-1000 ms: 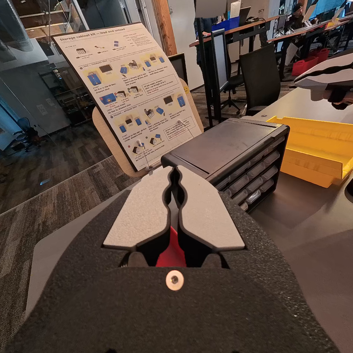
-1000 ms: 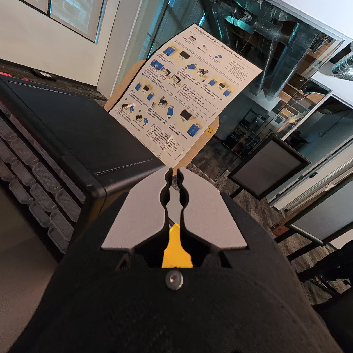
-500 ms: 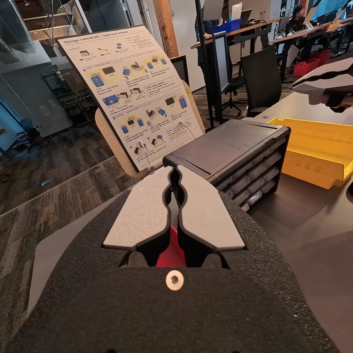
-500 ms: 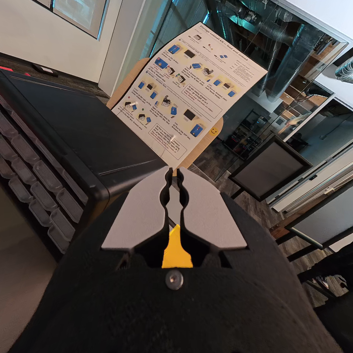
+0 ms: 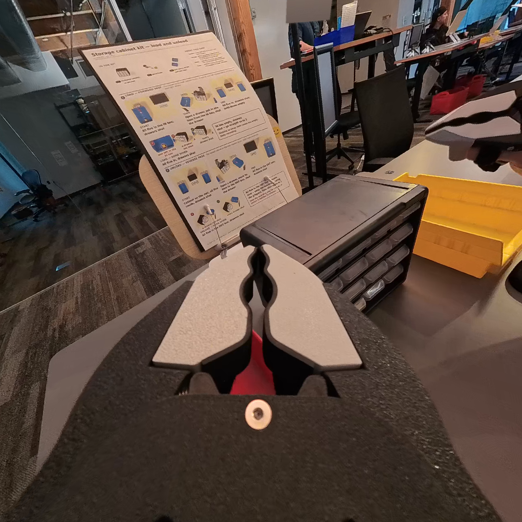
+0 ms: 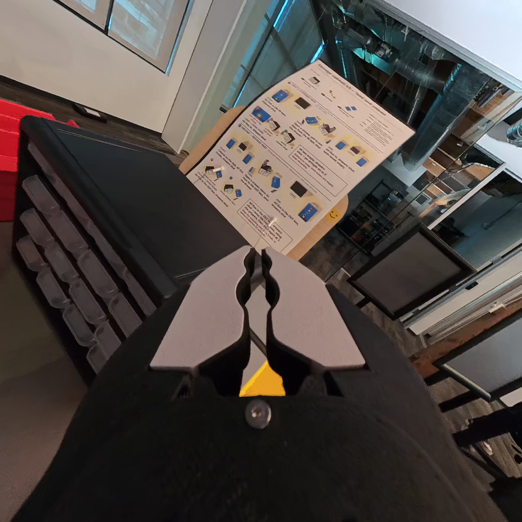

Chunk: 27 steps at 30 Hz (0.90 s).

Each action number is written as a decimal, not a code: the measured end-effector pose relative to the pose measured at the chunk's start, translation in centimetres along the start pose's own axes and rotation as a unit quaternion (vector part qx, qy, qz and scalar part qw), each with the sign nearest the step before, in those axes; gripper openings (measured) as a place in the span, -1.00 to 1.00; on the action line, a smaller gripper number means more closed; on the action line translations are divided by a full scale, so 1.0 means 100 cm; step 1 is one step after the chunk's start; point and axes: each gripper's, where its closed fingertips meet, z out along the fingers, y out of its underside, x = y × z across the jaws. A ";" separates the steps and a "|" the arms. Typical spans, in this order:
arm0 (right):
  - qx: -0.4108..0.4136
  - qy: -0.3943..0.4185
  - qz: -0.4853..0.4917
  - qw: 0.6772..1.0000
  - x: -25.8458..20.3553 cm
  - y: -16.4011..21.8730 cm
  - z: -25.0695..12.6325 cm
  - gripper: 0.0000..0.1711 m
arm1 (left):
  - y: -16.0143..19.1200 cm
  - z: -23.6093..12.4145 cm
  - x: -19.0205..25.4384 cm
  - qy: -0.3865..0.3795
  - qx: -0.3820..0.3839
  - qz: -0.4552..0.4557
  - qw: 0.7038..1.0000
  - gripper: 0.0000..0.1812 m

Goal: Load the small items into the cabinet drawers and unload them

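- I am seeing my left gripper (image 5: pixel 257 251) clenched, its grey fingers (image 5: pixel 214 308) nearly meeting at the tips with only a thin slit between; it is grasping nothing and touching nothing.
- My right gripper (image 6: pixel 256 252) is likewise clenched and empty, hanging in the air above the cabinet's top back corner; in the left view it is showing at 2 o'clock (image 5: pixel 474 132), above the yellow bin.
- The cabinet (image 5: pixel 339 214) is sitting on the grey table (image 5: pixel 452 353) at 1 o'clock from my left gripper, just beyond its tips; in the right view it is lying at 9 to 10 o'clock (image 6: pixel 135 197).
- All the clear drawers (image 5: pixel 372 268) I can see are looking pushed in; whether anything is lying inside them I cannot tell.
- The yellow bin (image 5: pixel 466 226) is standing just beside the cabinet at 3 o'clock; a red bin (image 6: pixel 11 158) is peeking out past the cabinet's other end.
- The instruction board (image 5: pixel 192 135) is leaning at 12 o'clock, behind the cabinet's back edge.
- Bare table in front of the drawers, at 4 o'clock, is giving open room; the table edge is running at 8 o'clock, with floor (image 5: pixel 70 268) beyond.
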 end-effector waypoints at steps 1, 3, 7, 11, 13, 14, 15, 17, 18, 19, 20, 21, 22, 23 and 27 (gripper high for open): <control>0.002 -0.001 -0.007 1.000 -0.003 -0.003 0.001 -0.94 | 0.000 -0.001 0.000 0.003 -0.001 -0.002 1.000 -1.00; 0.002 -0.005 -0.023 1.000 -0.010 -0.008 0.002 -0.94 | 0.003 -0.001 0.001 0.010 -0.006 -0.008 1.000 -1.00; 0.012 -0.007 -0.033 0.999 -0.016 -0.020 -0.002 -0.94 | 0.007 0.006 0.022 0.065 -0.012 0.012 0.998 -0.95; 0.030 -0.006 -0.022 0.999 -0.014 -0.031 -0.010 -0.94 | 0.029 0.033 0.057 0.088 -0.024 0.084 0.992 -0.85; 0.037 0.000 -0.018 0.999 -0.009 -0.035 -0.014 -0.94 | 0.044 0.047 0.074 0.076 -0.015 0.106 0.991 -0.72; 0.044 0.001 -0.014 0.999 -0.007 -0.037 -0.016 -0.94 | 0.048 0.053 0.080 0.062 0.004 0.122 0.991 -0.70; 0.051 0.001 -0.009 0.999 -0.005 -0.040 -0.018 -0.94 | 0.051 0.057 0.085 0.041 0.024 0.142 0.989 -0.69; 0.062 -0.001 -0.002 0.998 -0.003 -0.044 -0.020 -0.94 | 0.054 0.063 0.090 -0.011 0.056 0.194 0.979 -0.71; 0.063 0.000 -0.002 0.998 -0.002 -0.045 -0.022 -0.94 | 0.056 0.066 0.092 -0.037 0.065 0.215 0.974 -0.72; 0.064 0.003 -0.004 0.998 -0.001 -0.046 -0.023 -0.94 | 0.059 0.069 0.094 -0.054 0.068 0.232 0.969 -0.72; 0.066 0.005 -0.005 0.998 0.000 -0.047 -0.025 -0.94 | 0.062 0.074 0.097 -0.068 0.064 0.250 0.964 -0.72; 0.068 0.008 -0.006 0.998 0.002 -0.048 -0.028 -0.94 | 0.066 0.078 0.096 -0.088 0.056 0.273 0.956 -0.71; 0.071 0.010 -0.004 0.997 0.003 -0.049 -0.031 -0.94 | 0.071 0.083 0.095 -0.103 0.045 0.297 0.948 -0.70; 0.075 0.013 -0.001 0.997 0.006 -0.050 -0.033 -0.94 | 0.076 0.088 0.094 -0.113 0.033 0.320 0.940 -0.69; 0.088 0.020 0.011 0.996 0.013 -0.054 -0.042 -0.94 | 0.087 0.098 0.091 -0.159 0.022 0.392 0.906 -0.79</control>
